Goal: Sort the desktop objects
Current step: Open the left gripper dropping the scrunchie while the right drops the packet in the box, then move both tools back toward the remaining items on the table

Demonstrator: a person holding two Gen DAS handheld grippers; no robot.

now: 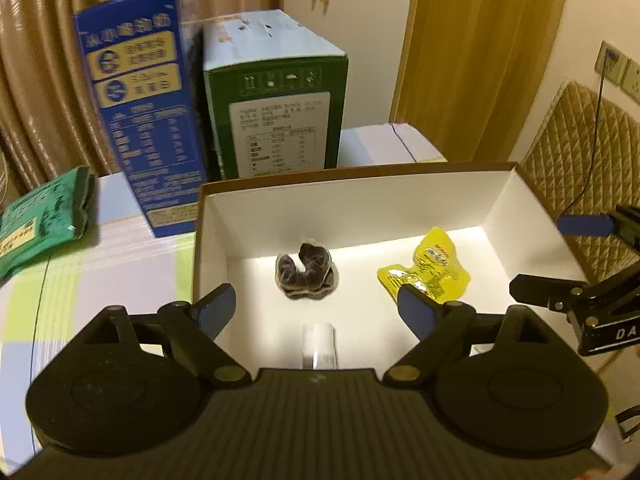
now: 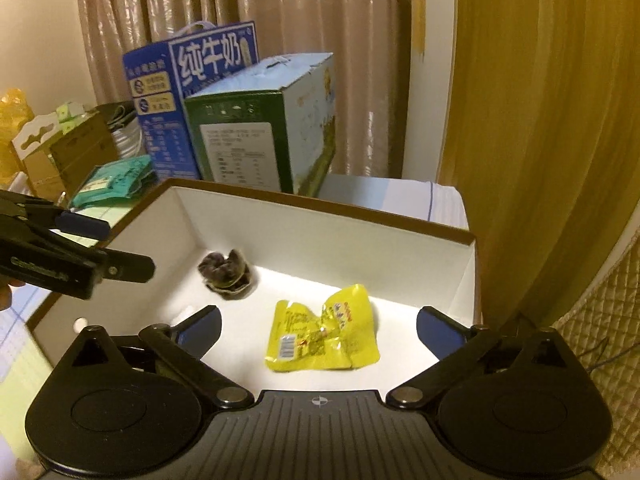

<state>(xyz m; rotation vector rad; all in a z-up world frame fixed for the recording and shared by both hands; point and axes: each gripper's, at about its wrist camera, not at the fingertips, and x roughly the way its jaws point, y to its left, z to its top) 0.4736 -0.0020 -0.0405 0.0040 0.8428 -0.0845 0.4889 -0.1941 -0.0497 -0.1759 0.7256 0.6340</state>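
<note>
Yellow snack packet (image 2: 322, 330) lies flat on the floor of the white box (image 2: 320, 224), straight ahead at twelve o'clock between the spread fingers of our right gripper (image 2: 318, 326), which is released and holds nothing. Our left gripper (image 1: 316, 312) is likewise spread wide and empty, and from it we see the same packet off at about two o'clock and a dark wrapped snack (image 1: 307, 271) at twelve o'clock, the two well apart on the box floor. We judge the packet to be light and soft, a crinkled foil pouch that will buckle and may slip under the pads, so we would take it across its fuller middle or by a sealed edge and not by a loose corner. The dark snack looks lumpy and wrapped in clear film; it should be light too, and best pinched across its bulk. A small clear piece (image 1: 318, 344) sits just ahead of the left gripper body; we cannot tell what it is. Beyond the box, at eleven o'clock, a blue carton (image 1: 136, 112) and a green carton (image 1: 276, 120) stand upright side by side, with a green pouch (image 1: 44, 220) lying at nine o'clock on the pale checked cloth (image 1: 100, 264). Curtains (image 2: 240, 4) close the back of the room, and a quilted panel (image 1: 580, 168) stands at three o'clock.
</note>
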